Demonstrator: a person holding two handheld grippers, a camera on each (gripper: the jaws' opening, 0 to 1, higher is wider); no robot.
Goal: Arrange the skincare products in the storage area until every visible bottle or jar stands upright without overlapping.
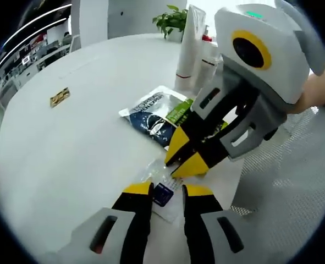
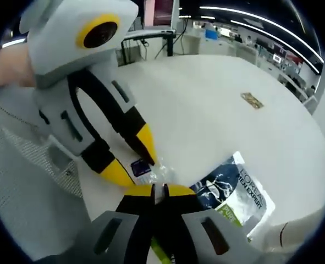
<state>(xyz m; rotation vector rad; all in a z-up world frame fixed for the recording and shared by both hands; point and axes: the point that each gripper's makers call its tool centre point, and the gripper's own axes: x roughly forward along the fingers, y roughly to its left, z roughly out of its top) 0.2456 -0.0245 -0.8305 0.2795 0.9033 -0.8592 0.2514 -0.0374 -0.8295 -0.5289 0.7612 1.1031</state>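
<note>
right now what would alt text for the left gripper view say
Two yellow-tipped grippers meet over a small clear packet on a white table: the left gripper open around it, the right gripper reaching in. Behind lie a dark sachet and white bottles.

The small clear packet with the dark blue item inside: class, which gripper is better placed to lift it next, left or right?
Probably the left. Its gripper is open with the clear packet between the fingertips. The right gripper looks shut, pinching only the packet's edge.
</note>
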